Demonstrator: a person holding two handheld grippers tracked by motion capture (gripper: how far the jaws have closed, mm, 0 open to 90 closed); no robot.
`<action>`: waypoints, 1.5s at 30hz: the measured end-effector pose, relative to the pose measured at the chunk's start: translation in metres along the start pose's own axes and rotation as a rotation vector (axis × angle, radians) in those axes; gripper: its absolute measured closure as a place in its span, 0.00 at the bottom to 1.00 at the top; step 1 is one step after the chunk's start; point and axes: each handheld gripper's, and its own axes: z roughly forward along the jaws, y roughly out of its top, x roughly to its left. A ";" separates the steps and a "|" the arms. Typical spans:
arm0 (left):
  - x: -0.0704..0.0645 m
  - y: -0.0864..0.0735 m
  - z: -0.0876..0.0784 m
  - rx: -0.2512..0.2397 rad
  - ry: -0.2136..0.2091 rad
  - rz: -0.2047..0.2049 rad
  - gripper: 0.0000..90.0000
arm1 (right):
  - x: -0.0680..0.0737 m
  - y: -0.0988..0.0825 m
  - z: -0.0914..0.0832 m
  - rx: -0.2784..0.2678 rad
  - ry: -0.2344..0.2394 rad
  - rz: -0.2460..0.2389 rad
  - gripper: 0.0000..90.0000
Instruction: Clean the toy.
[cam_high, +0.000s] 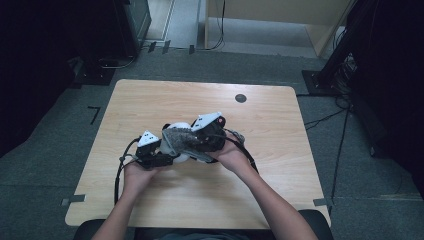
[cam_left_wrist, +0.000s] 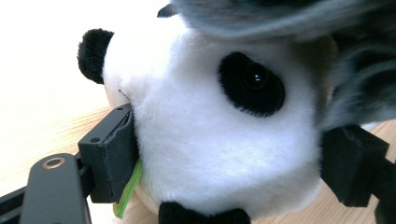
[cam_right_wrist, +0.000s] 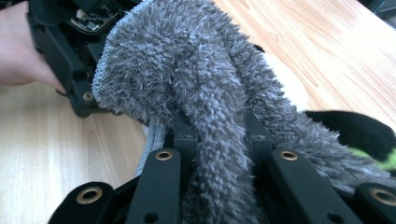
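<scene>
A white and black panda plush (cam_left_wrist: 196, 140) sits at the middle of the wooden table (cam_high: 150, 100). My left gripper (cam_left_wrist: 233, 158) is shut on its head, one pad (cam_left_wrist: 114, 154) pressing into each side of the white fur. A grey fuzzy cloth (cam_right_wrist: 187, 70) lies draped over the top of the panda (cam_high: 182, 159). My right gripper (cam_right_wrist: 219, 135) is shut on a fold of the cloth, which bunches up between its jaws. In the high view the left gripper (cam_high: 167, 155) and the right gripper (cam_high: 196, 140) meet over the plush, with the grey cloth (cam_high: 181, 137) between them.
A small dark round disc (cam_high: 240, 98) is set into the table near its far edge. Cables trail from both grippers over the tabletop. Dark equipment and cables stand on the grey floor around the table. The person's hand (cam_right_wrist: 18, 46) holds the left gripper body (cam_right_wrist: 70, 42).
</scene>
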 end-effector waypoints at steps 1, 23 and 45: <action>0.000 0.000 0.000 0.002 0.000 0.002 0.19 | -0.001 -0.002 -0.002 -0.006 0.002 0.003 0.82; 0.002 0.002 0.000 0.014 -0.009 0.021 0.18 | -0.040 -0.050 -0.055 -0.028 -0.134 0.194 0.84; -0.002 0.002 0.000 0.008 0.002 0.041 0.17 | -0.029 0.010 -0.044 -0.077 -0.123 0.139 0.83</action>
